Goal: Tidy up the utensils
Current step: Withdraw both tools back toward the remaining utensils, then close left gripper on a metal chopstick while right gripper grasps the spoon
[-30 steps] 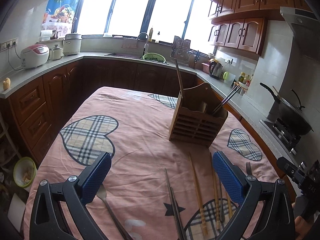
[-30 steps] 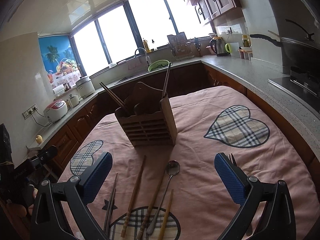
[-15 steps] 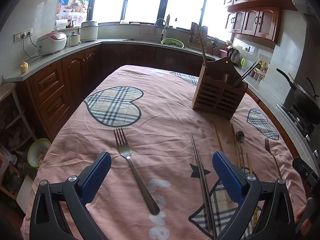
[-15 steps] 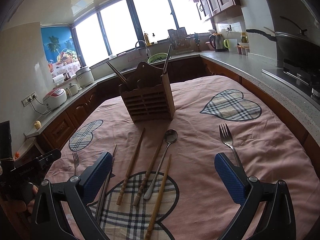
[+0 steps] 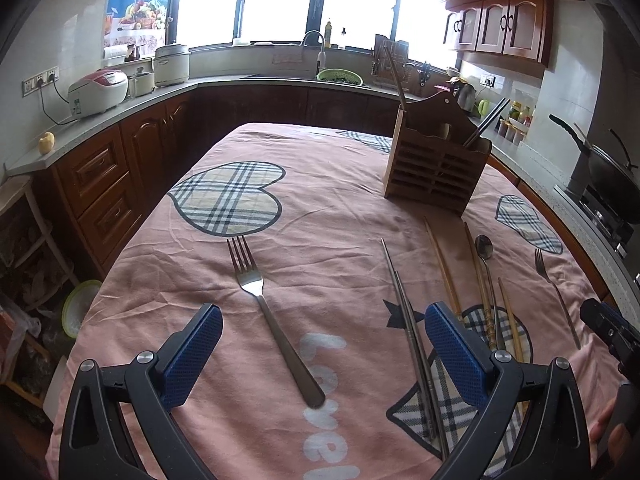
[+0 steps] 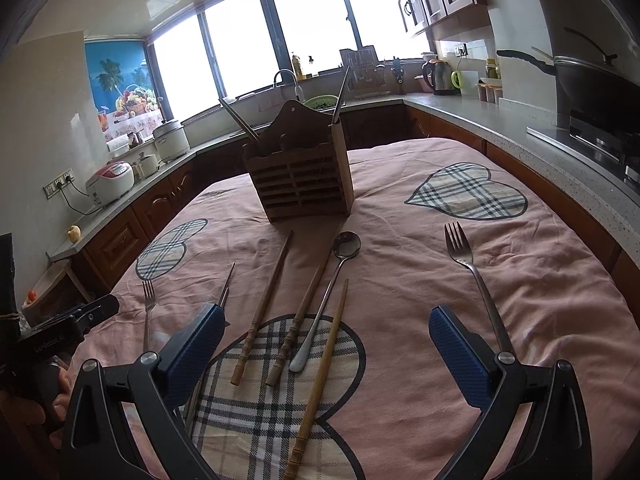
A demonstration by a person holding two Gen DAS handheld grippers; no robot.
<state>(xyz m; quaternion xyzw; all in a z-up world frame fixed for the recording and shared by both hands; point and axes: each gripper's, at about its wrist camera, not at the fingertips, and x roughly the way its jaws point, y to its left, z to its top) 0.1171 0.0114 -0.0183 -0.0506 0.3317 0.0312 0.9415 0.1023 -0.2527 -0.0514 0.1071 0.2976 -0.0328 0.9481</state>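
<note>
Spread over a pink cloth (image 5: 328,208), with the wooden caddy (image 5: 434,168) standing upright as the landmark, already holding a few sticks. Nearest the caddy's front, lying flat: wooden chopsticks (image 6: 266,308), a spoon (image 6: 326,300) and a metal chopstick pair (image 5: 408,316), side by side. Well to the caddy's left, alone, one fork (image 5: 272,316); well to its right, a second fork (image 6: 474,280). Probably light, stiff and rigid, all of them; likely slick on the steel, low against soft fabric, so best pinched mid-handle and squarely. Left gripper (image 5: 320,352) poised low above the cloth, jaws spread wide, empty, straddling the lone fork's handle. Right gripper (image 6: 326,352) likewise low, wide and empty, framing the chopsticks and spoon, the second fork's handle just beside its right finger.
</note>
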